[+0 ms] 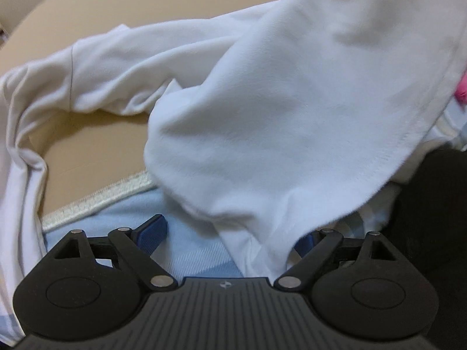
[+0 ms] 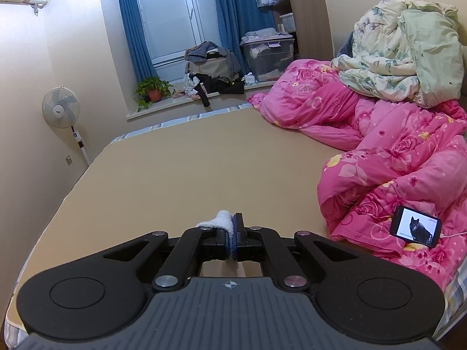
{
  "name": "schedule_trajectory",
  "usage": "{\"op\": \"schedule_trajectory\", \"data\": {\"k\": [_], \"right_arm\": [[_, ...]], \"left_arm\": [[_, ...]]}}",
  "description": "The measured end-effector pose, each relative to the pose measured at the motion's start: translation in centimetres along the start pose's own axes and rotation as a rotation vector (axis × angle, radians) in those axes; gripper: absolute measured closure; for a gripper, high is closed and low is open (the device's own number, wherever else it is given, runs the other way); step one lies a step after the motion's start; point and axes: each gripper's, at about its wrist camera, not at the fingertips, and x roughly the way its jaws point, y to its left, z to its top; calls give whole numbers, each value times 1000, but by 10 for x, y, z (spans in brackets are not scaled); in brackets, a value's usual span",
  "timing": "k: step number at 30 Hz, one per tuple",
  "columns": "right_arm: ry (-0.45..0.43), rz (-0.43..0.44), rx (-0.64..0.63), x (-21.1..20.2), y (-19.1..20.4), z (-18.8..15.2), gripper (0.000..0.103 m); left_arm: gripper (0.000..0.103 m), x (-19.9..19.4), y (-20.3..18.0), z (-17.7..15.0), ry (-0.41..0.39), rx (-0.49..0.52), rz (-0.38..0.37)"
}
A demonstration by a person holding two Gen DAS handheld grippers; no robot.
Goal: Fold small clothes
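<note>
A white long-sleeved garment (image 1: 286,93) hangs lifted in the left wrist view, one sleeve (image 1: 87,70) trailing onto the tan bed surface (image 1: 96,145). Its lower fold drapes down between the jaws of my left gripper (image 1: 233,233), which stand wide apart; the left blue pad (image 1: 153,230) shows and the right pad is mostly covered by cloth. In the right wrist view my right gripper (image 2: 232,230) is shut on a bunched edge of the white garment (image 2: 221,218), held above the tan bed (image 2: 181,169).
A pink floral quilt (image 2: 394,160) and a pale floral duvet (image 2: 402,58) are heaped on the bed's right. A phone (image 2: 416,229) with a lit screen leans on the quilt. A fan (image 2: 60,110) stands at the left wall. A light blue checked sheet (image 1: 186,239) lies under the left gripper.
</note>
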Motion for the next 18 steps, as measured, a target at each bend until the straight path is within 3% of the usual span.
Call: {"op": "schedule_trajectory", "data": {"k": [3, 4, 5, 7, 9, 13, 15, 18], "right_arm": [[-10, -3, 13, -1, -2, 1, 101], [-19, -5, 25, -2, -5, -1, 101], [-25, -6, 37, -4, -7, -2, 101], [-39, -5, 83, -6, -14, -7, 101], [-40, -3, 125, -8, -23, -14, 101], [-14, -5, 167, -2, -32, -30, 101], [0, -8, 171, 3, -31, -39, 101], [-3, 6, 195, 3, -28, -45, 101]], "left_arm": [[15, -2, -11, -2, -25, 39, 80], [36, -5, -11, -3, -31, 44, 76], [68, -9, -10, -5, -28, 52, 51], [97, -19, -6, -7, -19, 67, 70], [98, -30, 13, -7, -6, 17, 88], [98, -72, 95, 4, -6, -224, 70], [98, -104, 136, 11, -44, -325, 70], [98, -174, 195, 21, -164, -427, 132]]}}
